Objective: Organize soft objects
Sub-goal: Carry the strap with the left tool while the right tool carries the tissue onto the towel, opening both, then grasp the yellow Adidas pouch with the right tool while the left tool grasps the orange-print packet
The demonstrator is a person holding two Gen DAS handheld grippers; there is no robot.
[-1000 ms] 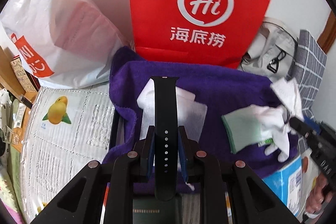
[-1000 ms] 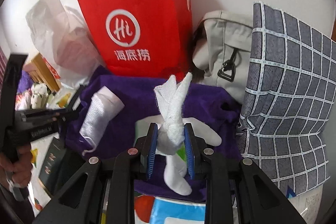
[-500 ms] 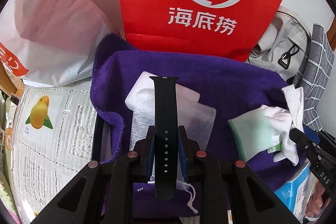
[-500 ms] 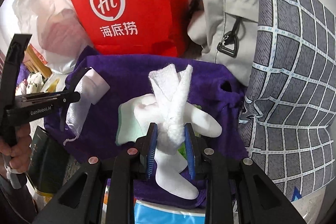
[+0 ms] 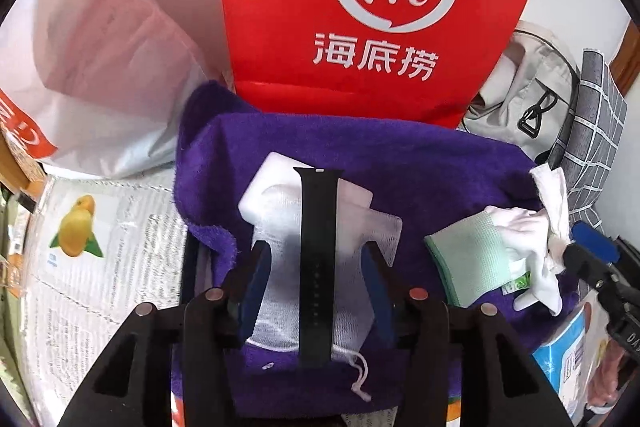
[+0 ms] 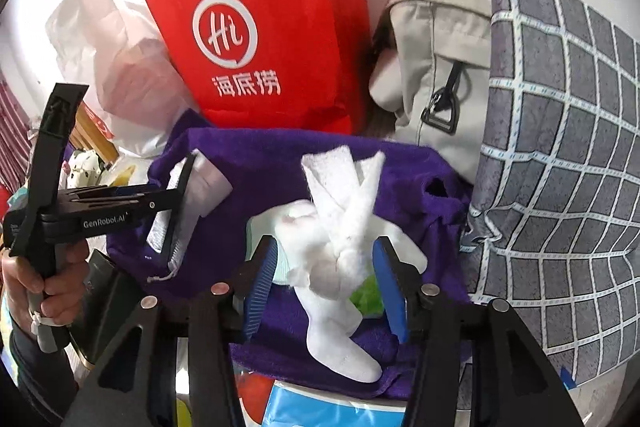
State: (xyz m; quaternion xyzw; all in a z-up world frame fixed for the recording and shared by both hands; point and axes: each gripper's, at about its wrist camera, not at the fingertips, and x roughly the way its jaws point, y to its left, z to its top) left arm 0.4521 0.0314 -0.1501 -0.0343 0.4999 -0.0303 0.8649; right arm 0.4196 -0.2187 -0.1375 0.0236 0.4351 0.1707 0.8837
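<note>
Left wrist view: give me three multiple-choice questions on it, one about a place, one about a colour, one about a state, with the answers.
1. Where does the strap lie?
A. on the white pouch
B. under the towel
C. beside the towel, off it

2. What colour is the towel?
A. green
B. purple
C. yellow

3. How is the left gripper?
A. shut on the strap
B. open, not touching the strap
C. shut on the pouch

Answers:
1. A, the black strap runs lengthwise over the pouch, which lies on the towel.
2. B, the towel is purple throughout.
3. B, there is a gap on each side between the strap and the blue pads.
</note>
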